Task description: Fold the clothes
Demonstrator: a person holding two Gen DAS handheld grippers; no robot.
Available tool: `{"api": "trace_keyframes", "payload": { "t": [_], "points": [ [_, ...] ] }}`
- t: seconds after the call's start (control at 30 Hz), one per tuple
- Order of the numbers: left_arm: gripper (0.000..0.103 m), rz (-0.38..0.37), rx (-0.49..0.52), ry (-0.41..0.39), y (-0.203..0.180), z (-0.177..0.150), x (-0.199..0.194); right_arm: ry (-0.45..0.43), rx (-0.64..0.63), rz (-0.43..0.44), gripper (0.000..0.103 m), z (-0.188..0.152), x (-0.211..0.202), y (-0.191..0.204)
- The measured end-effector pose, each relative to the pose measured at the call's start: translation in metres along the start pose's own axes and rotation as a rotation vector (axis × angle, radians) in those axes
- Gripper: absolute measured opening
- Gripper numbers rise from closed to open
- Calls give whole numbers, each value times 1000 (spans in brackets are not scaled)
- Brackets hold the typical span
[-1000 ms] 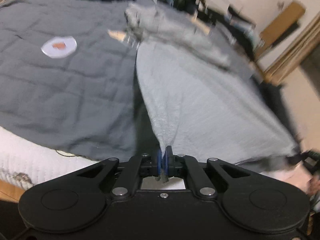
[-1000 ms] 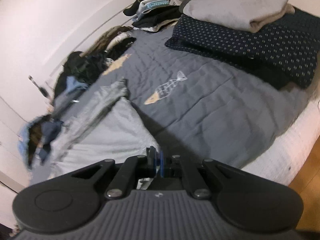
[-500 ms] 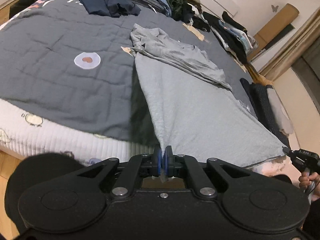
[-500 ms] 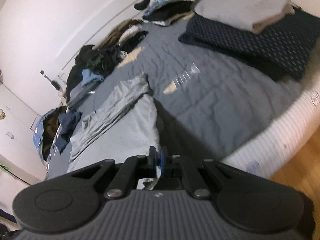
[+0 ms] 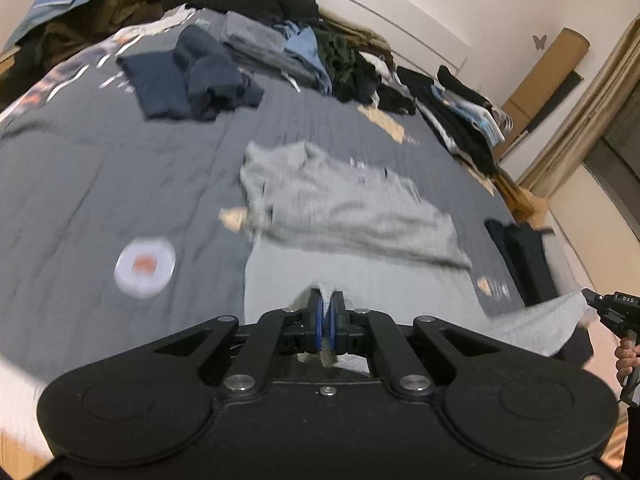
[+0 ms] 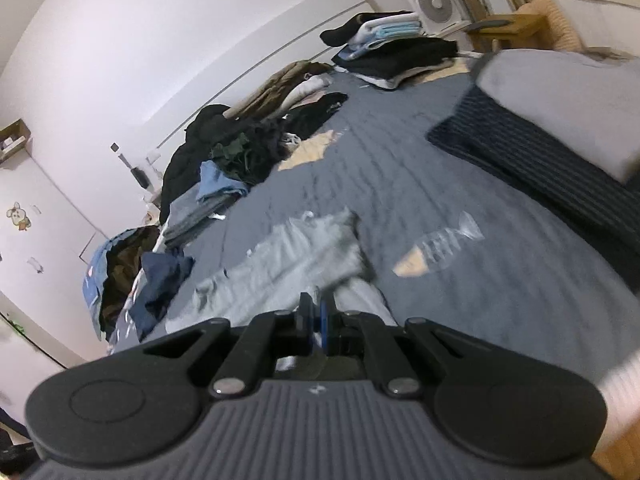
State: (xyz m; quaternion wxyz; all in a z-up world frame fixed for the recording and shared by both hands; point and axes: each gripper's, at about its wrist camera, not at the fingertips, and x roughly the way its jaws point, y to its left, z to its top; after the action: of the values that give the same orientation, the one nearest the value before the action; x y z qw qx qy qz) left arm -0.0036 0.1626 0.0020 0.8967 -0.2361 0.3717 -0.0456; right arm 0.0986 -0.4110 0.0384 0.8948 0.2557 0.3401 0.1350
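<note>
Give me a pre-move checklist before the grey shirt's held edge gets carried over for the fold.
1. Left gripper shut on grey shirt corner: ok.
2. Right gripper shut on the other corner: ok, cloth runs into its fingers.
3. Edge between the two corners taut: cannot tell, it is mostly hidden and blurred.
4. Far half of shirt flat on the bedspread: not ok, sleeves and collar bunched.
5. Landing area free of other clothes: ok, navy garment and the piles lie farther away.
</note>
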Motion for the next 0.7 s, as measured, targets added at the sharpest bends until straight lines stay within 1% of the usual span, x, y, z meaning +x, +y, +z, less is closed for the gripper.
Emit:
{"api": "trace_keyframes", "payload": {
  "t": [0.07, 0.17, 0.27, 0.37, 0.43, 0.53, 0.6, 0.7],
  "points": [
    [3, 14, -14, -12, -2, 26, 25, 9, 2, 10, 3, 21, 32, 7],
    [3, 44, -20, -8, 2, 64, 66, 32, 15, 0, 3, 54, 91, 11],
    [3, 78, -32, -1, 10, 104, 112, 56, 17, -16, 3, 85, 149, 14],
    [4, 111, -67, -6, 21, 133, 144, 90, 4, -25, 3, 110, 207, 20],
    [4, 121, -46, -17, 24, 153, 166, 103, -20, -33, 3, 122, 238, 24],
    [4, 135, -45, -18, 30, 177, 197, 119, -60, -57, 3, 139, 282, 30],
    [4, 146, -81, -12, 39, 191, 220, 120, -82, -75, 3, 144, 308, 31],
    [4, 157, -68, -1, 47, 201, 248, 137, -111, -98, 3, 145, 343, 31]
  ]
}}
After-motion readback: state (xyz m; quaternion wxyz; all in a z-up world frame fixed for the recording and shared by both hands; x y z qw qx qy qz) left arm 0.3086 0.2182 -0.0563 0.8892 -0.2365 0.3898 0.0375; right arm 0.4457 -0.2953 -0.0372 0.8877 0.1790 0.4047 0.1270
